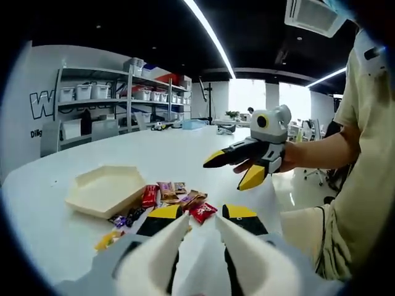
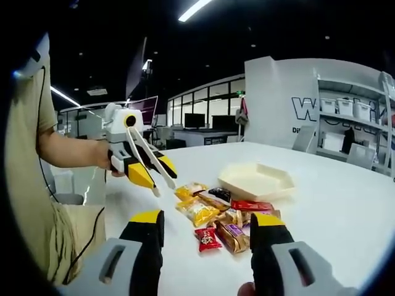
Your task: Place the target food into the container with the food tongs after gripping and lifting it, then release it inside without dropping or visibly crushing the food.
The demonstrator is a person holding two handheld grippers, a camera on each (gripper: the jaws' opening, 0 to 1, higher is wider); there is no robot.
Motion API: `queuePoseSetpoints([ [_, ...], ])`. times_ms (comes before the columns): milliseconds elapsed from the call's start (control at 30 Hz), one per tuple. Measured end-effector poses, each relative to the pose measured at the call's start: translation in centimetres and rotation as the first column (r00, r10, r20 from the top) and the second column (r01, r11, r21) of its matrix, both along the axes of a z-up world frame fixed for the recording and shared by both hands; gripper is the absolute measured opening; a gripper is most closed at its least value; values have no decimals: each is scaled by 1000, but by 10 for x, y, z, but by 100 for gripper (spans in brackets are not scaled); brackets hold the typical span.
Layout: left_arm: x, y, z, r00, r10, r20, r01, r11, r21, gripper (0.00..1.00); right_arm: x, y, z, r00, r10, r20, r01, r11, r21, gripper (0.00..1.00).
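Holding a gripper in each hand, you have both raised above a white table (image 1: 203, 148) with nothing caught between either pair of jaws. Your left gripper (image 2: 150, 174) carries a pair of white food tongs (image 2: 151, 159), and in the right gripper view their two thin arms run down from the gripper body and stand slightly apart at the tips, holding nothing. In the left gripper view those same tongs (image 1: 203, 253) rise as two broad white blades over the yellow-tipped jaws, with a gap between them. Your right gripper (image 1: 241, 168) hovers in the air to the side, its yellow-tipped jaws spread apart and empty; your hand (image 1: 281, 157) wraps its rear.

On the table lies a loose pile of wrapped snacks (image 2: 219, 219): a yellow packet (image 2: 196, 211), a small red packet (image 2: 207, 238), a brown bar (image 2: 233, 235), a long red bar (image 2: 251, 205) and a dark one behind them. They touch and overlap in places. Just beyond the pile sits the cream hexagonal tray (image 2: 258, 180), shallow and holding no food, its near edge just beside the sweets. Storage shelves (image 1: 117, 98) with bins line the far wall.
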State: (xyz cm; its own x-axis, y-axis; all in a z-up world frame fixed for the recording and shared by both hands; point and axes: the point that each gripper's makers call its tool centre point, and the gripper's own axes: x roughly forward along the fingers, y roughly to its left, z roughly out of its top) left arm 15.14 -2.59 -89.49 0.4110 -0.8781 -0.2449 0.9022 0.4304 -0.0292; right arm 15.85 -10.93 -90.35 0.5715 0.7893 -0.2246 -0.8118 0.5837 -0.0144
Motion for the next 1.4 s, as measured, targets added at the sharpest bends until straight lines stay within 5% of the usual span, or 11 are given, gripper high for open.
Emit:
queuePoseSetpoints([
  [1400, 8, -26, 0, 995, -100, 16, 100, 994, 40, 25, -1, -8, -1, 1000, 0, 1, 0, 1000, -9, 53],
])
